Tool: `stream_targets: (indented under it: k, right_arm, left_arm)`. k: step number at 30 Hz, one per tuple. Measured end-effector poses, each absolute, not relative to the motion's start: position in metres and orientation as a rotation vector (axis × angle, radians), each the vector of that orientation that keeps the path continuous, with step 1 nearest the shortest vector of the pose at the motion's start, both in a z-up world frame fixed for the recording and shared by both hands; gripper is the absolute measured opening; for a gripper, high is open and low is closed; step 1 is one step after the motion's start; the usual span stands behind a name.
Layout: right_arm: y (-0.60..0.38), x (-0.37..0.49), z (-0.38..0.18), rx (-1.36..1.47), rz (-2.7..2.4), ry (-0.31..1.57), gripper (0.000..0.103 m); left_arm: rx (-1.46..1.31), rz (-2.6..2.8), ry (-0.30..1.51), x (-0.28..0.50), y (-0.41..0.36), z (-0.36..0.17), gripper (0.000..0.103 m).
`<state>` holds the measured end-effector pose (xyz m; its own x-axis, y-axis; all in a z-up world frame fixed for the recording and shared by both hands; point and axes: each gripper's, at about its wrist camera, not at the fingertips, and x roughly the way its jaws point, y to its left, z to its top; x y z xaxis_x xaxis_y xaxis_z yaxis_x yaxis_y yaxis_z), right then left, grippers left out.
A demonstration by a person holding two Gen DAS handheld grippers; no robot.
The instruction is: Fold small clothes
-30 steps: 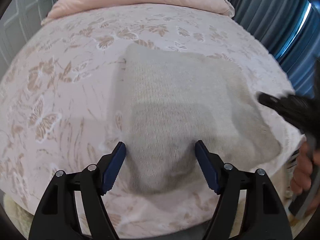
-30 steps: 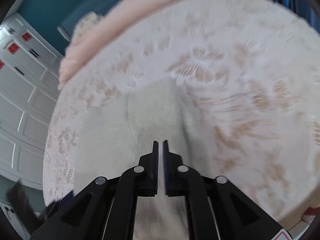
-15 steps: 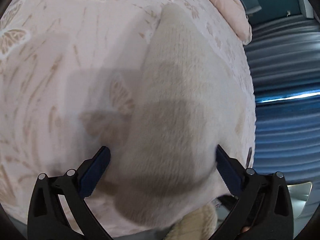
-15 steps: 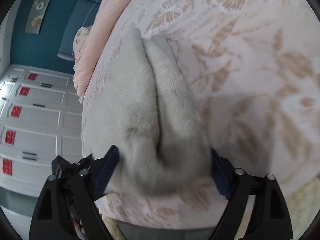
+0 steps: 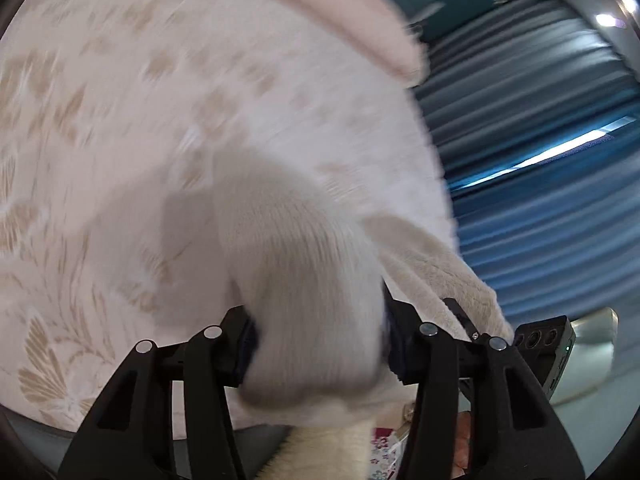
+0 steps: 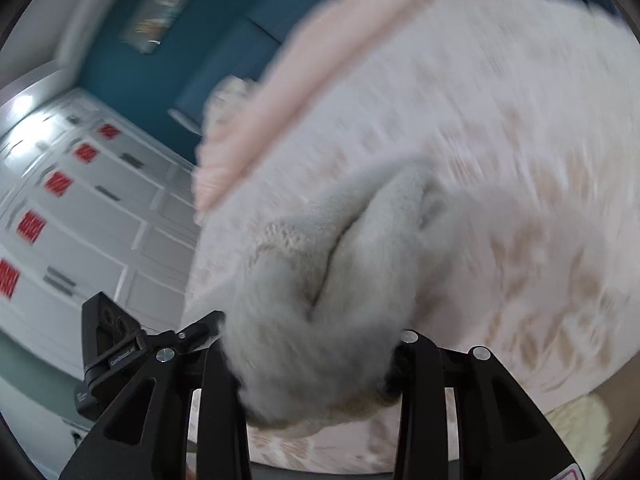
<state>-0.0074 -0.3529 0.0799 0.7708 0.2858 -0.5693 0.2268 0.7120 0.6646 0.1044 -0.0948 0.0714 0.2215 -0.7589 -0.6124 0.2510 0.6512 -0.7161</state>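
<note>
A cream knitted garment (image 5: 296, 264) is bunched between the fingers of my left gripper (image 5: 318, 344), which is shut on its near edge and lifts it off the bed. The same garment (image 6: 332, 288) fills the jaws of my right gripper (image 6: 312, 364), shut on its other near corner. The cloth hangs in thick folds between both grippers. The right gripper shows in the left wrist view (image 5: 544, 340), close beside the left one. Both views are motion-blurred.
The pink bedspread (image 5: 120, 120) with tan butterfly print lies under the garment. A folded pink quilt (image 5: 340, 20) lies at the bed's far end. Blue curtains (image 5: 540, 120) hang to the right. White cabinets (image 6: 80, 200) stand to the left.
Both grippers closed from wide open onto the garment's near edge and raised it. The garment went from lying folded flat to bunched and lifted. Both cameras swung upward.
</note>
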Motion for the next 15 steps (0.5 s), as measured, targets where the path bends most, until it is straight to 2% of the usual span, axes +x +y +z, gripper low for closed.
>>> stream_targets:
  k: [4,7,9,12,15]
  right_arm:
    - [-0.338,-0.034,0.173,0.685,0.09,0.529,0.034]
    - [-0.324,-0.052,0.238,0.61,0.163,0.384,0.034]
    - [-0.308,-0.062,0.276,0.568,0.234,0.293,0.034]
    - [-0.283,-0.064,0.305,0.543,0.326,0.22,0.036]
    - [-0.251,-0.036,0.276,0.559,0.365,0.295,0.038]
  left_arm:
    - [-0.517,-0.87,0.979,0.088,-0.078,0.153,0.048]
    - [-0.471,-0.943,0.763,0.064,-0.059,0.235,0.048]
    - [-0.44,-0.96,0.655,0.051,-0.04,0.271,0.049]
    - [-0.4,-0.96,0.508,0.031,0.001,0.313,0.054]
    - [-0.378,-0.893,0.483,0.033,0.039,0.309,0.061]
